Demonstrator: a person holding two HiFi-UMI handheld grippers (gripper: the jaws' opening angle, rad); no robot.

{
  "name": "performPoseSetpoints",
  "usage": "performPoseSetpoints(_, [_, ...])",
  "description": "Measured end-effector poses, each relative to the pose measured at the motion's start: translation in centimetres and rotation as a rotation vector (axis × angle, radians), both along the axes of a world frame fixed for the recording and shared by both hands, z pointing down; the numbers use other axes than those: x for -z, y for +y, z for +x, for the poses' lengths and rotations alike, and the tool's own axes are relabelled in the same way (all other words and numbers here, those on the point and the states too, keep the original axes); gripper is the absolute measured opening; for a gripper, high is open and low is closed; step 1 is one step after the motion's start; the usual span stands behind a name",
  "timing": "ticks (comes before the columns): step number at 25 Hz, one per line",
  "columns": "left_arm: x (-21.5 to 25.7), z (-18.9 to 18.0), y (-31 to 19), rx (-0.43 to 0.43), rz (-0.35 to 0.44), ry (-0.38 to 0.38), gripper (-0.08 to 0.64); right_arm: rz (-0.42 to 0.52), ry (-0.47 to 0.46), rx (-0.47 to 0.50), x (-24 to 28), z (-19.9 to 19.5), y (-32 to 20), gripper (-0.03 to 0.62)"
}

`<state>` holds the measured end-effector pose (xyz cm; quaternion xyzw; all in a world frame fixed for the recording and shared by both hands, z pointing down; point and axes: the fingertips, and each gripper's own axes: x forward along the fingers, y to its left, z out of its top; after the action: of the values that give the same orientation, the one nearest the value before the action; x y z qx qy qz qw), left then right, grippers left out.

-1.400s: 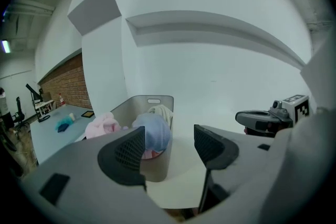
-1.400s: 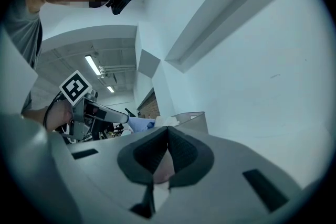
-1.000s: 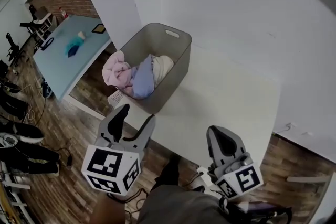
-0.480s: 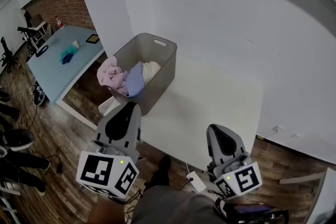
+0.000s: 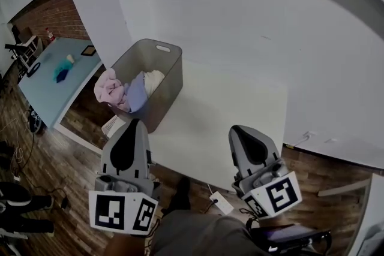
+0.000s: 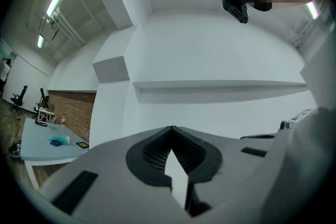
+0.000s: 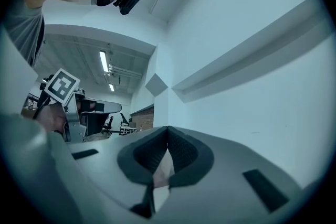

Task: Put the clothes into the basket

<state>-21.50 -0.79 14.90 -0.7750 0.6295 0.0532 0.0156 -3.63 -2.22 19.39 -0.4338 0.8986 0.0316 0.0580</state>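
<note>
I see the white rectangular table (image 5: 240,111), with the grey plastic basket (image 5: 171,66) at its far left corner. The pink, lilac and cream clothes (image 5: 123,93) lie inside the basket. The left gripper (image 5: 134,123) has just been closing and its jaws meet on nothing. The right gripper (image 5: 237,129) is likewise closed and empty.

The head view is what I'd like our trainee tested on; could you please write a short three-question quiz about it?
1. How many clothes lie on the white table outside the grey basket? A none; B one; C three.
2. What colour is the garment at the basket's left edge?
3. True or false: the right gripper holds a garment.
Key: 1 A. 2 Pink. 3 False: its jaws are shut on nothing.
</note>
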Motion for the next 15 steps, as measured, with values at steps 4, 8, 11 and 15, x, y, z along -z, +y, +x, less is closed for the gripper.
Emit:
performPoseSetpoints(4, [0.2,0.4,-0.6,-0.003,0.01,-0.008,0.008,0.023,0.009,0.001,0.5,-0.1,-0.6,0.006])
performPoseSetpoints(8, [0.2,0.3,-1.1,0.002,0.015,-0.02,0.008,0.018,0.014,0.004,0.7,-0.3,-1.0,0.006])
performPoseSetpoints(11, [0.1,0.4,-1.4,-0.002,0.013,-0.021,0.008,0.021,0.004,0.001,1.0,-0.1,-1.3,0.006])
performPoseSetpoints(15, [0.1,0.6,-1.8,-0.016,0.007,-0.02,0.008,0.019,-0.013,-0.007,1.5,0.0,-1.7,0.006])
